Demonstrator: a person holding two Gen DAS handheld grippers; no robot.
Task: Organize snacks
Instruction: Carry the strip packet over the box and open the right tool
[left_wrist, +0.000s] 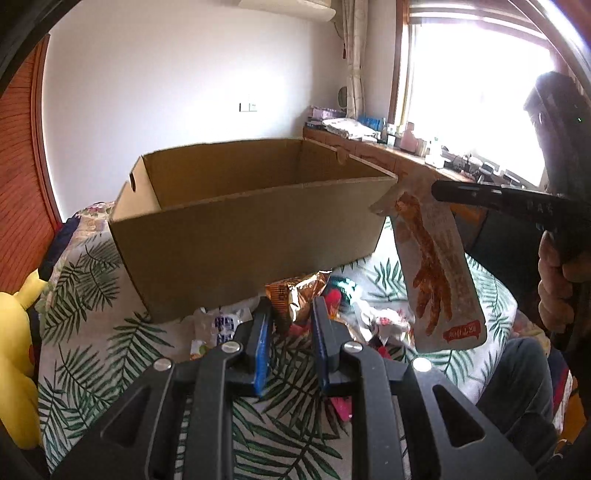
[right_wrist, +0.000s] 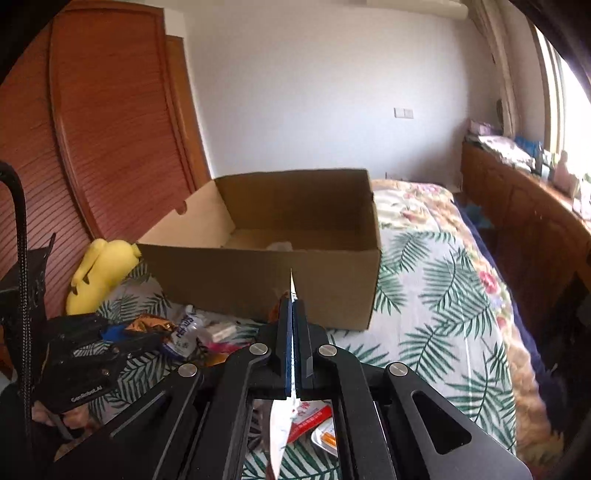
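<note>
**Right claw holding a snack pouch up beside the cardboard box**

The right claw (right_wrist: 293, 306) is pinching a flat snack pouch (left_wrist: 439, 273) between its blue-padded fingers (right_wrist: 285, 343), the jaws pressed together on the packet's thin edge. In the left wrist view that pouch is hanging upright in the air, gripped near its top, just beside the near right corner of the open cardboard box (left_wrist: 255, 229); its pale front is showing an orange-brown chicken-foot picture and a red label at the bottom. The person's right hand (left_wrist: 557, 280) is wrapping around the handle at the frame's right edge.

The left claw (left_wrist: 291, 314) is hovering low over the bed (left_wrist: 122, 343) with its jaws partly apart and nothing between them. Ahead of its fingertips a loose pile of snack packets (left_wrist: 299, 295) is lying on the leaf-print bedspread, touching or nearly touching the box's front wall; a crinkled gold-brown wrapper is sitting uppermost, with white, red and blue packets around it.

The box is standing on the bed with its top open. In the right wrist view something pale is lying on its floor, too blurred to identify. A yellow plush toy (right_wrist: 101, 273) is resting against the wooden wardrobe (right_wrist: 110, 129), to the box's left.
</note>
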